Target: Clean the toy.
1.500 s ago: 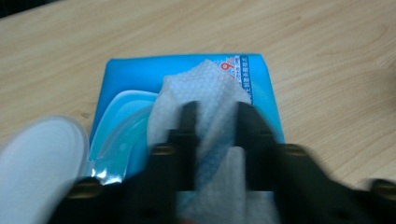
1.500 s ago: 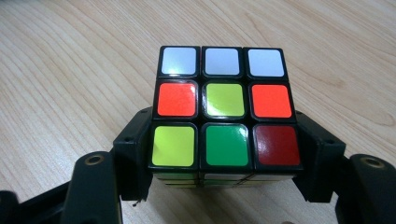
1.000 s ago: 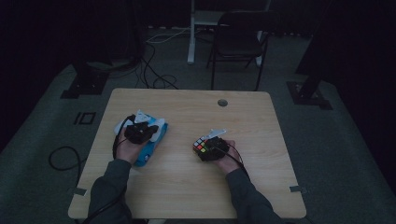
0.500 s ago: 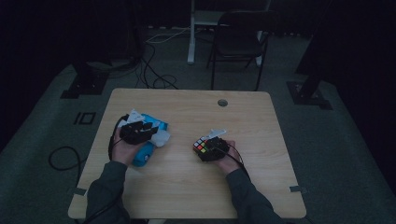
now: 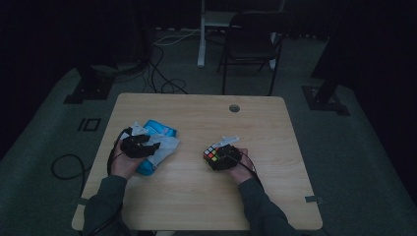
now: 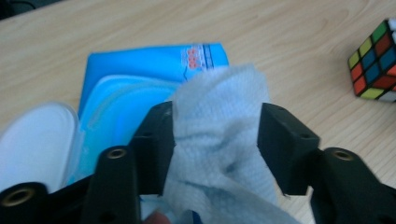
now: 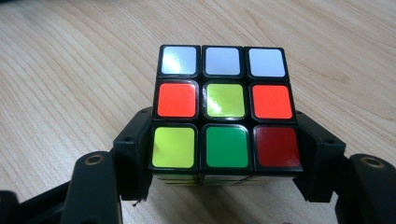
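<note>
A blue wet-wipe pack (image 6: 140, 70) lies on the table with its white lid (image 6: 37, 135) flipped open. A crumpled white wipe (image 6: 219, 154) sits between the jaws of my left gripper (image 6: 217, 121). Those jaws have just been opening and stand apart with the wipe loose between them. In the high view the left gripper (image 5: 147, 147) is over the pack (image 5: 160, 129), and the wipe (image 5: 167, 145) spreads to its right. My right gripper (image 7: 226, 140) is shut on a colour cube (image 7: 224, 107) resting on the table. That cube (image 5: 211, 153) lies just ahead of the right gripper (image 5: 221, 156).
The wooden table (image 5: 196, 196) has a round cable hole (image 5: 234, 107) near its far edge. A dark chair (image 5: 251, 44) and floor cables (image 5: 162, 78) lie beyond the table. From the left gripper view the cube (image 6: 376, 60) sits off to the right.
My left hand has drawn a little toward the near edge, and more white wipe now shows to its right. The right hand and cube have stayed put.
</note>
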A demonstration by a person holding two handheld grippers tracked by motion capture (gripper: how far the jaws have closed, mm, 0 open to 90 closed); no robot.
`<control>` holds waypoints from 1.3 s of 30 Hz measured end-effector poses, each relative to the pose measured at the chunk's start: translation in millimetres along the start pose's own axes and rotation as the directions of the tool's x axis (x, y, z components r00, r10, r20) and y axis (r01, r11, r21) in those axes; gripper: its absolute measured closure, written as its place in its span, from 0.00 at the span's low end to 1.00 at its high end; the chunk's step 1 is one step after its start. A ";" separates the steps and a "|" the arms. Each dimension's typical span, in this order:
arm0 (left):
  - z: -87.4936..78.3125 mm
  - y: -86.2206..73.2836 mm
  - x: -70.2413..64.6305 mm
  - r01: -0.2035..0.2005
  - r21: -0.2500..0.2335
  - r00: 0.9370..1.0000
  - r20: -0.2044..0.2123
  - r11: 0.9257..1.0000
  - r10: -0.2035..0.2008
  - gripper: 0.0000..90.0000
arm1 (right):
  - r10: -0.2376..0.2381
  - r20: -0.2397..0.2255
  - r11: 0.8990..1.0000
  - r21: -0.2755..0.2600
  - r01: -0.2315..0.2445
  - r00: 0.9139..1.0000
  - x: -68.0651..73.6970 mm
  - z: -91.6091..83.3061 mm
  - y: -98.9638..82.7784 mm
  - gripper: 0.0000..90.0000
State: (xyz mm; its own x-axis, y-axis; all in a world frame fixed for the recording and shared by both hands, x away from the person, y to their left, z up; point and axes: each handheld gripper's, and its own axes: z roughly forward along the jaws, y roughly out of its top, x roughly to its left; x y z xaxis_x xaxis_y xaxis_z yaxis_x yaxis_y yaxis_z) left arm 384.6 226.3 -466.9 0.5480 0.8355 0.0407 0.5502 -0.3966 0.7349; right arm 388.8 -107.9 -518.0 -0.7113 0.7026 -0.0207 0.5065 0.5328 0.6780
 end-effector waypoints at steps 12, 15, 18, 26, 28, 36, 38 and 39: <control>18.1 -5.4 2.5 0.008 0.058 0.998 -0.063 0.998 -0.004 0.66 | 0.001 -0.002 1.000 -0.001 -0.001 1.000 -0.5 -0.5 -0.8 0.38; 11.7 -3.3 5.3 0.022 0.041 0.998 -0.053 0.999 -0.019 0.75 | 0.004 -0.003 1.000 -0.003 -0.004 1.000 -1.5 -0.9 -1.6 0.38; 10.9 -2.2 6.3 0.026 0.038 0.999 -0.044 0.999 -0.025 0.77 | 0.003 -0.001 1.000 -0.003 -0.003 1.000 -1.4 -0.8 -1.6 0.38; 8.4 -2.2 10.7 0.049 0.004 0.999 -0.023 0.999 -0.048 0.74 | 0.003 -0.004 1.000 -0.002 -0.003 1.000 -1.8 -0.9 -1.5 0.38; 9.6 -0.8 12.9 0.061 -0.014 0.998 -0.031 0.998 -0.062 0.67 | 0.003 -0.003 1.000 -0.003 -0.003 1.000 -1.7 -0.9 -1.6 0.38; 19.3 3.6 20.4 0.093 -0.004 0.995 -0.046 0.996 -0.093 0.93 | 0.004 -0.005 1.000 -0.002 -0.004 1.000 -1.8 -1.0 -1.7 0.38; 19.7 1.8 21.8 0.100 -0.002 0.993 -0.056 0.995 -0.100 0.93 | 0.003 -0.005 1.000 -0.001 -0.003 1.000 -2.0 -1.0 -1.6 0.38; 20.5 1.1 21.1 0.094 0.005 0.993 -0.069 0.996 -0.093 0.88 | 0.003 -0.006 1.000 -0.001 -0.003 1.000 -2.0 -1.0 -1.5 0.38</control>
State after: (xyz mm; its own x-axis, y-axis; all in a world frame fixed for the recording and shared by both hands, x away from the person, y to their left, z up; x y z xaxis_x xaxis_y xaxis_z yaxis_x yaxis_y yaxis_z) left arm 409.7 235.8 -479.2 0.4497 0.8930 0.0185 0.6024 -0.3184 0.7320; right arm 388.9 -110.6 -518.3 -0.7126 0.7014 -0.0145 0.5081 0.5304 0.6786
